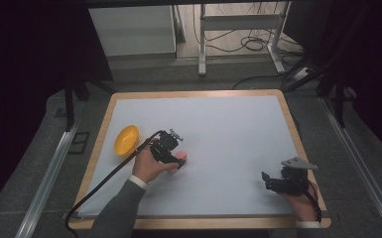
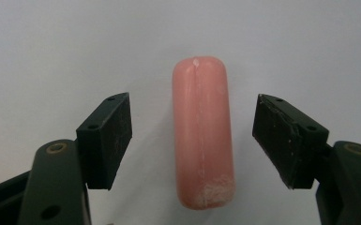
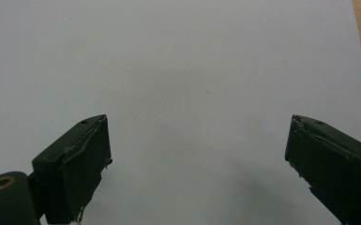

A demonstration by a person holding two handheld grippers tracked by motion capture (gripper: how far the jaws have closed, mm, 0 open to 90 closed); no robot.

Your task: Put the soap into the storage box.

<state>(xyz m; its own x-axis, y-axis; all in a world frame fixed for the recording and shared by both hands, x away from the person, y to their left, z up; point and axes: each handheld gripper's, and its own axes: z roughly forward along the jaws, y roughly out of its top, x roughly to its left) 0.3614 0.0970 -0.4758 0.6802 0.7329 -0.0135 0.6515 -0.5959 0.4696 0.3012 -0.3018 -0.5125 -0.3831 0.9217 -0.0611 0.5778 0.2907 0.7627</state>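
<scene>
Pink and smooth, a sausage (image 2: 201,133) lies on the pale grey table mat (image 1: 228,129), lengthwise between the jaws of the left gripper (image 2: 194,136). Those jaws stand apart on either side of it, with bare mat showing in both gaps, so nothing presses on it. From above, the sausage (image 1: 182,157) sits left of the mat's middle, just under the left gripper (image 1: 171,144), which the person's left hand (image 1: 149,166) grips. A yellow bowl (image 1: 126,139) rests near the mat's left edge, at about ten o'clock from that hand. The right gripper (image 1: 278,182) rests low at about four o'clock on the mat, well apart from the sausage. Its jaws gape wide over bare mat, holding nothing.
</scene>
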